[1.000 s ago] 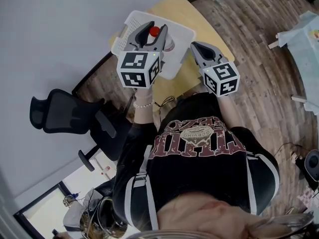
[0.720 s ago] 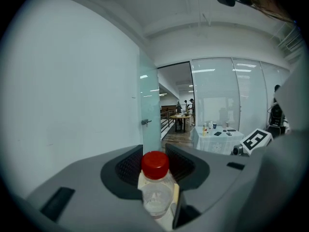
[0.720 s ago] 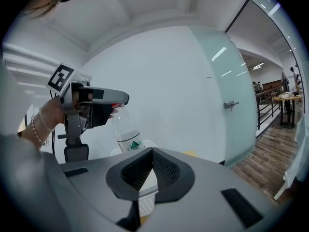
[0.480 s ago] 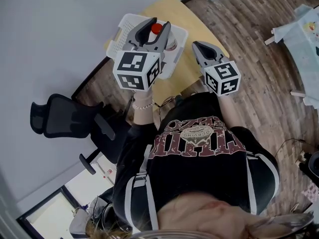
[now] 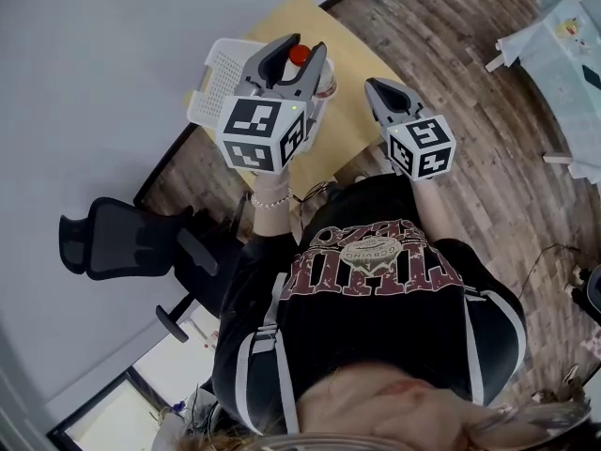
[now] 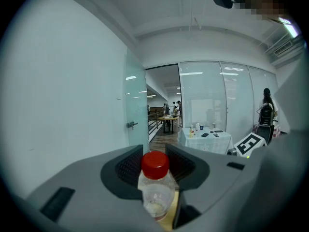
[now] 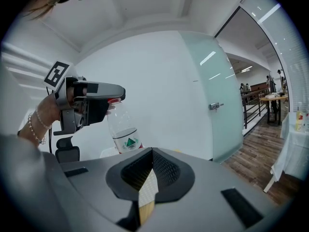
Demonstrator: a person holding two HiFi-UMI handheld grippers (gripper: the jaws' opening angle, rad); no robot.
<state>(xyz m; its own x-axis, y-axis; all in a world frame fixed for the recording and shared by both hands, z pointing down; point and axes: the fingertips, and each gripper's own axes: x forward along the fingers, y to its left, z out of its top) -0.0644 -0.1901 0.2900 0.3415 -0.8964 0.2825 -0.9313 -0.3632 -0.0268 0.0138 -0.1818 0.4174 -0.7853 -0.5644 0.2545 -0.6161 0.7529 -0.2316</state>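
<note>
My left gripper [image 5: 302, 50] is shut on a clear plastic bottle [image 5: 324, 85] with a red cap [image 5: 299, 54], gripping it just below the cap and holding it up in the air. In the left gripper view the bottle [image 6: 155, 192] stands upright between the jaws. From the right gripper view, the left gripper [image 7: 91, 103] shows at the left with the labelled bottle [image 7: 123, 132] hanging from it. My right gripper [image 5: 374, 86] hovers beside it to the right, shut and with nothing in it; its jaws meet [image 7: 151, 154].
Below the grippers lie a white plastic basket [image 5: 214, 75] on a yellow table [image 5: 355, 53]. A black office chair [image 5: 122, 242] stands to the left by the wall. A table with a pale cloth [image 5: 563, 31] is at the far right on the wooden floor.
The left gripper still holds the bottle. Both grippers have swung a little to the right, so the basket and table now show further left beneath them.
</note>
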